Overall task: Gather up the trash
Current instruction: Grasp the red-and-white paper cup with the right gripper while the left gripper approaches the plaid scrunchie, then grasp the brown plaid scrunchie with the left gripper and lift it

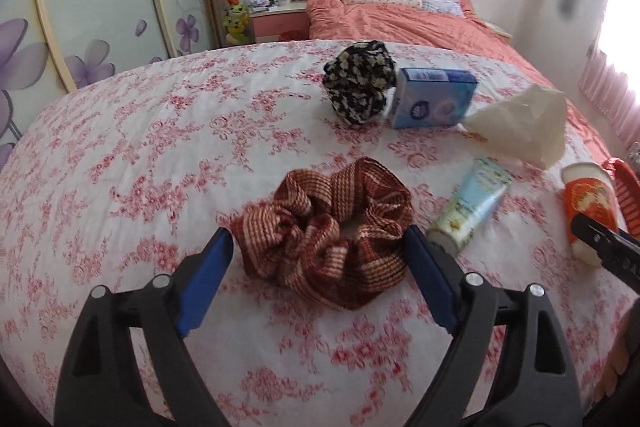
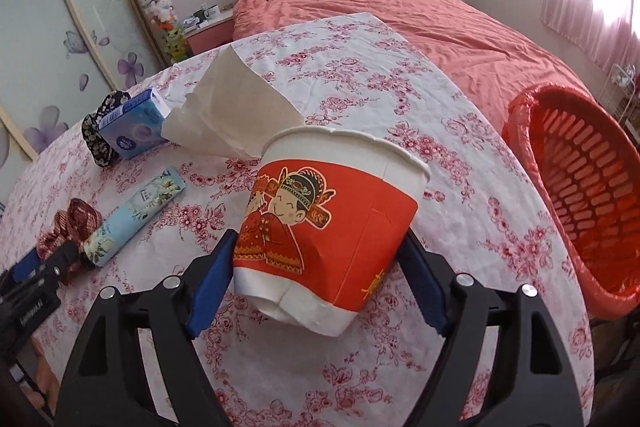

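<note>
Left gripper [image 1: 318, 247] sits low over the flowered tablecloth [image 1: 120, 187], its blue fingers [image 1: 208, 279] spread wide, one on each side of the rust-striped scrunchie [image 1: 326, 231], not pinching it. Far beyond that, the black daisy-print scrunchie [image 1: 356, 83] lies touching the left end of a blue tissue box [image 1: 434, 99]. Just right of the box stands a crumpled cream tissue [image 1: 520, 123], peaked like a tent. Nearer, the pale blue tube [image 1: 470, 205] lies slantwise, its cap end close to the left gripper's right finger.

Further right now: the right gripper [image 2: 316, 275] has the red-and-white paper cup [image 2: 332, 227], both blue pads [image 2: 212, 287] pressed against its sides, and the wall is dented near the base. The cup tilts, rim pointing away, a cartoon figure in red on its side. It hangs above the cloth, the tissue just behind its rim. At the far right edge, beside the table, the red slatted basket [image 2: 592, 195] stands with a red liner bag [image 2: 520, 123] over its rim, well apart from the cup.
</note>
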Action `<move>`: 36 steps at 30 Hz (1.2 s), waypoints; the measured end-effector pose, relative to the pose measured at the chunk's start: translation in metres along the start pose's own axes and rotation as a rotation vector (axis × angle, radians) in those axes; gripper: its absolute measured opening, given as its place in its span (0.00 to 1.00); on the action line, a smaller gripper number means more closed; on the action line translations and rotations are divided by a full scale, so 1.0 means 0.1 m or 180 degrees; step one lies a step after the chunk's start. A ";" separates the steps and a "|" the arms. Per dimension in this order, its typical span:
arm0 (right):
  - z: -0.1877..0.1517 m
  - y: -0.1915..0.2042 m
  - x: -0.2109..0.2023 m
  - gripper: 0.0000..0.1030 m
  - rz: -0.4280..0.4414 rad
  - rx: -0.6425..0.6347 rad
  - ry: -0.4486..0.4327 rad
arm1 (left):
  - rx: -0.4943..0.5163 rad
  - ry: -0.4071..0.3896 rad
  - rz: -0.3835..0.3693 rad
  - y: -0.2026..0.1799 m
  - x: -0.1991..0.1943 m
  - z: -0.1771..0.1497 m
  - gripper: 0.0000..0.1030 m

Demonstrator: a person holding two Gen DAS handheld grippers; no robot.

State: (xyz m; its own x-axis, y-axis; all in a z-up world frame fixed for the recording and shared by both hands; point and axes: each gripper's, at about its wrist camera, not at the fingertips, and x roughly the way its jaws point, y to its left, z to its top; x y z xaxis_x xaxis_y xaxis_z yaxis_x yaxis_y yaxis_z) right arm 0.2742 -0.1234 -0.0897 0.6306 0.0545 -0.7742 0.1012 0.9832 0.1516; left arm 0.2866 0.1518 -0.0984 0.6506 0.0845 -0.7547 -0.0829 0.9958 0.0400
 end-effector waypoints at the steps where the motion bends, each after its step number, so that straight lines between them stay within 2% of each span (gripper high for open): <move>1: 0.00 0.01 0.00 0.76 -0.0009 -0.0064 -0.0016 | 0.0005 -0.0009 0.0041 0.00 0.01 0.02 0.82; 4: -0.02 -0.02 -0.03 0.75 -0.0106 -0.0152 -0.0056 | -0.0003 -0.0027 0.0132 0.05 0.04 0.07 0.82; 8: -0.01 -0.07 -0.01 0.76 -0.0099 -0.0099 -0.0020 | -0.0077 0.0014 0.0015 0.10 0.09 0.07 0.83; 14: 0.00 0.02 0.03 0.76 -0.0258 -0.0222 0.0031 | -0.0169 0.0085 -0.0112 0.12 0.15 0.06 0.84; 21: 0.00 0.03 0.02 0.78 -0.0254 -0.0228 0.0037 | -0.0296 0.0183 -0.0143 0.17 0.21 0.05 0.85; 36: -0.02 0.02 0.00 0.78 -0.0159 -0.0168 0.0018 | -0.0352 0.0253 -0.0059 0.23 0.26 0.04 0.96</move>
State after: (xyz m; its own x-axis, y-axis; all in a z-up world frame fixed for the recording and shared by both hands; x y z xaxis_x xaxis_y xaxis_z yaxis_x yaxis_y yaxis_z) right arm 0.2729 -0.1216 -0.0903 0.6214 0.0060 -0.7835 0.0914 0.9926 0.0802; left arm 0.3045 0.1766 -0.1143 0.5913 0.0585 -0.8043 -0.1570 0.9866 -0.0437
